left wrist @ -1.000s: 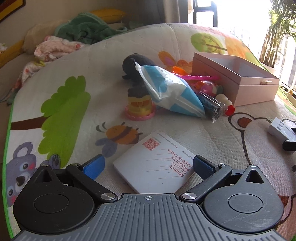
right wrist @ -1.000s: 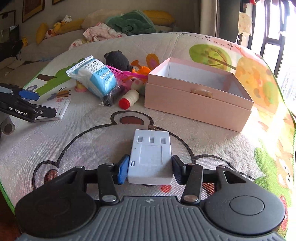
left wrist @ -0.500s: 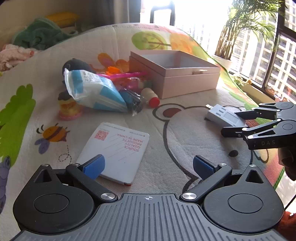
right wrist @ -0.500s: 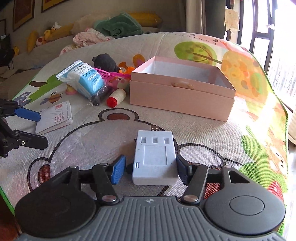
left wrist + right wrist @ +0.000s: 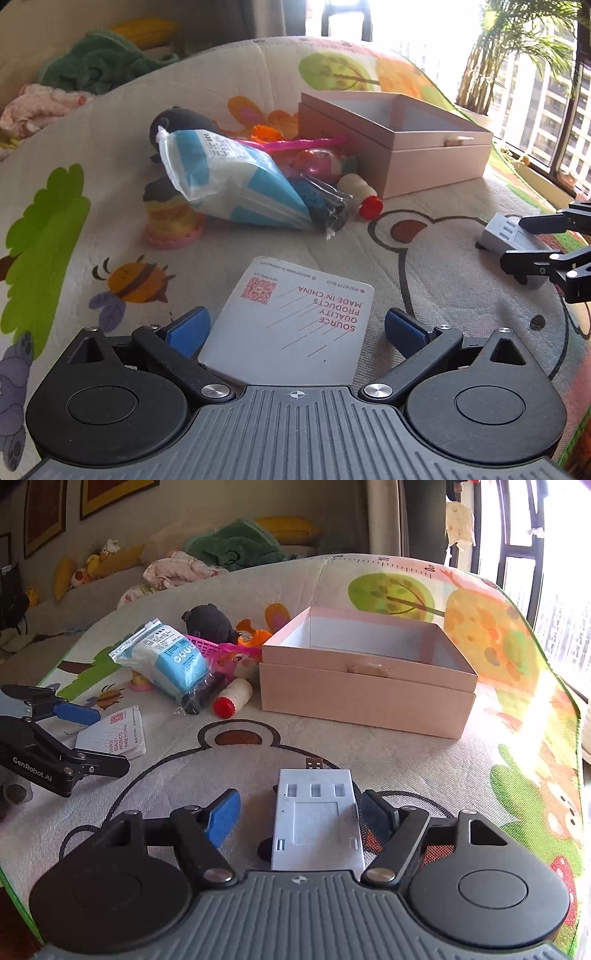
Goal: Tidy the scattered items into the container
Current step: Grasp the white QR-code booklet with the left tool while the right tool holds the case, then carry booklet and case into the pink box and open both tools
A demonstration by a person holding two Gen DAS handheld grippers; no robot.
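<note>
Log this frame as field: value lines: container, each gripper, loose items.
container: pink box, open, nothing visible inside
right gripper: jaws have just been opening, astride grey USB charger, pads clear of it
left gripper: open, astride white card lying flat on mat
loose items: blue-white pouch, black plush, red-capped bottle, piled left of box

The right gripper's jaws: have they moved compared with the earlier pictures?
Yes. The right gripper has just been opening: its blue pad now stands clear of the unmoved white USB charger lying between the jaws.
</note>
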